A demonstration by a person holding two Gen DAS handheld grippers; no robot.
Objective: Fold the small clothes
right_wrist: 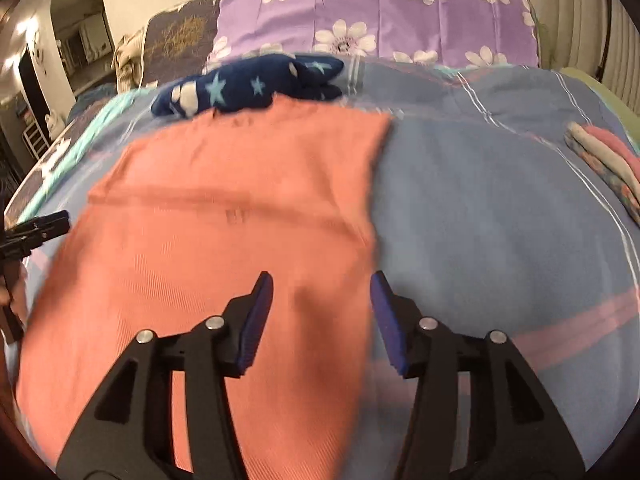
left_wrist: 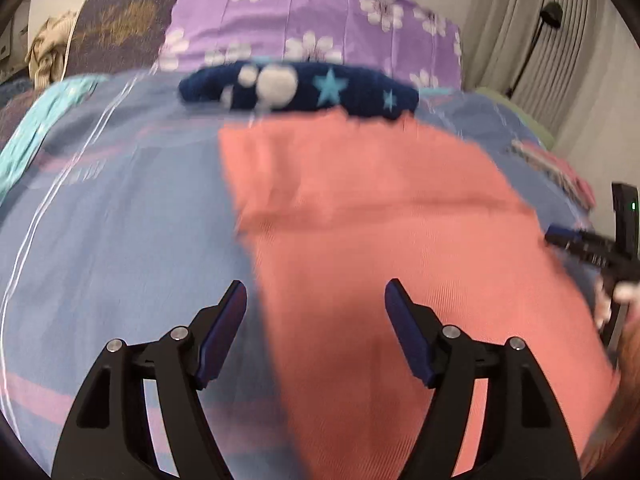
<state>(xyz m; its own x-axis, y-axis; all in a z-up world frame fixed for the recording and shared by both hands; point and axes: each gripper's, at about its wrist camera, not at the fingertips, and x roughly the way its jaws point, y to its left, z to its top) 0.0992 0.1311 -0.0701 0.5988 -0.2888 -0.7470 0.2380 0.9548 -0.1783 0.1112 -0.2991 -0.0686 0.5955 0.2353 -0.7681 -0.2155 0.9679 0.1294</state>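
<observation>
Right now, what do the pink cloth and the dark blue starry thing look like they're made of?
The pink cloth looks like thin knit fabric, probably cotton: fine ribbed lines run across it and it lies flat and matte. The dark blue starry thing looks like soft, fuzzy fleece or plush, thick and rounded at its edges. The blur leaves both uncertain.
</observation>
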